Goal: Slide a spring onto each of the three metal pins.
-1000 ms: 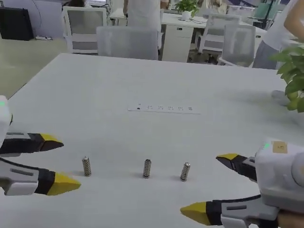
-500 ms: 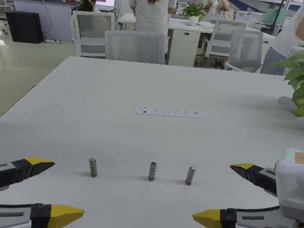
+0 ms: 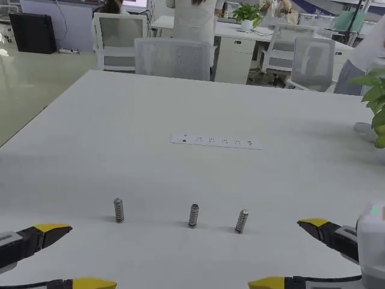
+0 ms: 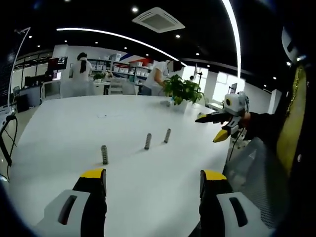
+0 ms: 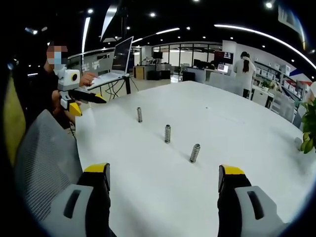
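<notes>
Springs [image 3: 194,215] sleeve three pins [image 3: 118,201] in a row on white table [image 3: 180,108]; rightmost leans. Left gripper [image 3: 72,256] and right gripper [image 3: 287,253] flank them, jaws wide, empty. Risk: stray sweep topples the leaner

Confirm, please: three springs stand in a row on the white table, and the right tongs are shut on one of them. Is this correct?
Not fully. The right tongs are open and hold nothing. The right gripper view shows their jaws spread, while the nearest spring, the middle spring and the far spring stand free in a row on the white table.
</notes>
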`<state>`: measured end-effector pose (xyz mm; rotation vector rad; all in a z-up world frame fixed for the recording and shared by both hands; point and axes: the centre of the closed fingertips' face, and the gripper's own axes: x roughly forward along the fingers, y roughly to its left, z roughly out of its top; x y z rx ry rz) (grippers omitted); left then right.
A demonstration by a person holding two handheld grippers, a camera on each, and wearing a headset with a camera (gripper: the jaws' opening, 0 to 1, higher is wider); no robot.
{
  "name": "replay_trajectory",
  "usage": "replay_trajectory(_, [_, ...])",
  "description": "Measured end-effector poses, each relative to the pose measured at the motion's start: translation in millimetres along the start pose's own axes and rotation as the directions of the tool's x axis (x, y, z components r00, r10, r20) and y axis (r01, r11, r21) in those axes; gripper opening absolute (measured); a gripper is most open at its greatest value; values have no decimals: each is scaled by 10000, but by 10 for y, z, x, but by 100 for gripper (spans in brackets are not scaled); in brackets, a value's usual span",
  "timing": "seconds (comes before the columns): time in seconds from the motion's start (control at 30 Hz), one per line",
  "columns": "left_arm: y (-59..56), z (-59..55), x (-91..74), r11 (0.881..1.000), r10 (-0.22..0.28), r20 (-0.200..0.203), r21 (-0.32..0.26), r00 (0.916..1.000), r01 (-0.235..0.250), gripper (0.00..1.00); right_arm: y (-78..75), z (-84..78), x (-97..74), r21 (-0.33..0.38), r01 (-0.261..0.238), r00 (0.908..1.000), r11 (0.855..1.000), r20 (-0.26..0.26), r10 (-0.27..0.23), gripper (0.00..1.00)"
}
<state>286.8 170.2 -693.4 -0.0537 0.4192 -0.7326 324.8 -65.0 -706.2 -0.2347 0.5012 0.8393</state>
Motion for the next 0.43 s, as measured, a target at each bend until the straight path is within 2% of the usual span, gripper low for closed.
replay_trajectory(0.43, [19, -53, 6, 9997, 83, -64, -210, 9999, -84, 74, 19, 24, 11, 27, -7, 10000, 10000, 56, 7, 90])
